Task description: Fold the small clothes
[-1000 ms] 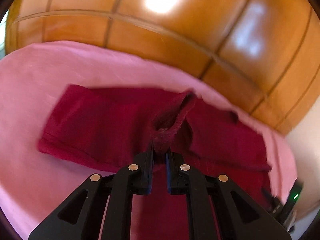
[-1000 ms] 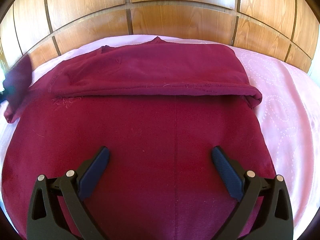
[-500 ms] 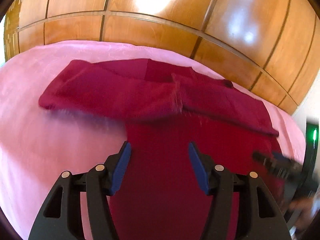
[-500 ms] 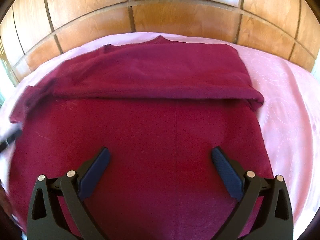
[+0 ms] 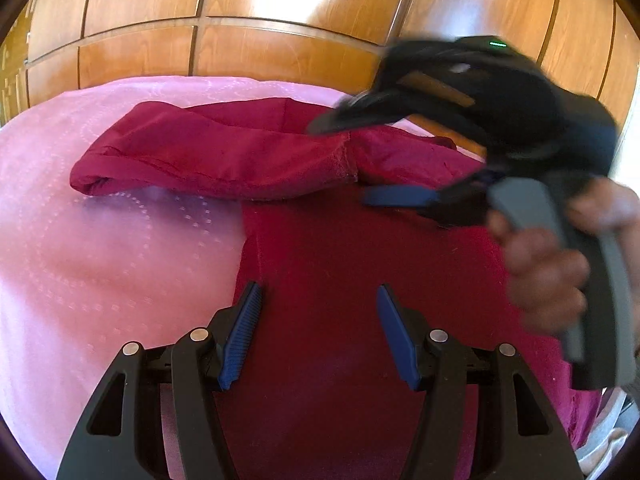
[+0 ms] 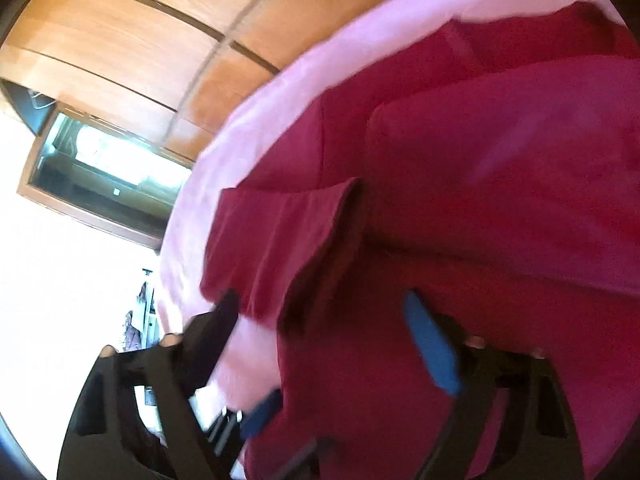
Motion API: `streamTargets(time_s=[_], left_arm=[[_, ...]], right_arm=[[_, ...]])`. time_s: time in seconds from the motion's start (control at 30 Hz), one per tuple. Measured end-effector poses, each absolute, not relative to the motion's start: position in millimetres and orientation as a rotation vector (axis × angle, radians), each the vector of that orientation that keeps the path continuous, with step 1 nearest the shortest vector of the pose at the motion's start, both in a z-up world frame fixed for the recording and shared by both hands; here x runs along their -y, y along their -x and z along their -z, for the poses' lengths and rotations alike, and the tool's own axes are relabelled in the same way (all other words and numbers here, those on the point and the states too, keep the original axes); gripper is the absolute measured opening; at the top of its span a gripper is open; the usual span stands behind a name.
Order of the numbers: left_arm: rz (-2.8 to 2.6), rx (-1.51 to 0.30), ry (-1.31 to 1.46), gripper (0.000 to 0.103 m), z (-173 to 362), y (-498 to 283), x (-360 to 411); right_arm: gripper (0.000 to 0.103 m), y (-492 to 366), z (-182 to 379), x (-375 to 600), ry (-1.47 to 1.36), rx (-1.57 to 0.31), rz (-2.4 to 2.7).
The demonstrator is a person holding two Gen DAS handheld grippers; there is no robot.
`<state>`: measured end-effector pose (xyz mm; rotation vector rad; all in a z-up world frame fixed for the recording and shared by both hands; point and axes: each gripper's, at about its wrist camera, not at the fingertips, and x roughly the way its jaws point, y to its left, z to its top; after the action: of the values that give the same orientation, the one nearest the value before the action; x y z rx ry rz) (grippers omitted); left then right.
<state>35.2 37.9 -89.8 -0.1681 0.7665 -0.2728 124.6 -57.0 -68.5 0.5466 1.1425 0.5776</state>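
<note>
Maroon sweater (image 5: 352, 280) lies spread flat on the pink bedsheet (image 5: 120, 248), its body nearest and its sleeves folded across the far end.

Closest in, the left gripper (image 5: 318, 332) hovers low over the sweater's body, close to its left edge, where the fabric meets the sheet. Its blue-padded jaws stand apart, and nothing is between them.

Further in and to the right, a hand (image 5: 548, 264) wraps around the grey handle of the right gripper (image 5: 360, 156), which reaches across the sweater toward the folded sleeve (image 5: 224, 160). It is blurred. One finger sits above the sleeve's cuff end and the other blue pad below it, just over the body. Its jaws have just been closing, but they are still parted, and I cannot tell whether either pad touches the cloth.

From the right wrist camera, which is badly smeared, the right gripper's own fingers (image 6: 432, 348) show well apart over the maroon fabric, with a cuffed sleeve end (image 6: 280, 236) lying just ahead of them.

Beyond the sweater the sheet runs on to a glossy wooden headboard (image 5: 240, 20) of panelled squares. Off to the left in the right wrist view is a bright window (image 6: 108, 164).
</note>
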Motion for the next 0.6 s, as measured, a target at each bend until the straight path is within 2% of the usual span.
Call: streamTargets(time_s=[0.03, 0.07, 0.1, 0.4, 0.6], left_arm=[[0.277, -0.765, 0.168, 0.061, 90, -35, -37], [0.278, -0.762, 0.166, 0.062, 91, -35, -37], [0.278, -0.761, 0.165, 0.063, 91, -34, -37], [0.277, -0.764, 0.158, 0.064, 95, -31, -34], [0.265, -0.788, 0.151, 0.064, 91, -31, -31]], right_arm=[[0.040, -128, 69, 52, -0.521, -1.146, -0.567], [0.020, -129, 69, 48, -0.491, -1.140, -0.559], [0.005, -127, 61, 40, -0.431, -1.118, -0.547], [0.005, -86, -42, 77, -0.244, -0.774, -0.531], [0.005, -89, -51, 150, -0.286, -0.738, -0.385]])
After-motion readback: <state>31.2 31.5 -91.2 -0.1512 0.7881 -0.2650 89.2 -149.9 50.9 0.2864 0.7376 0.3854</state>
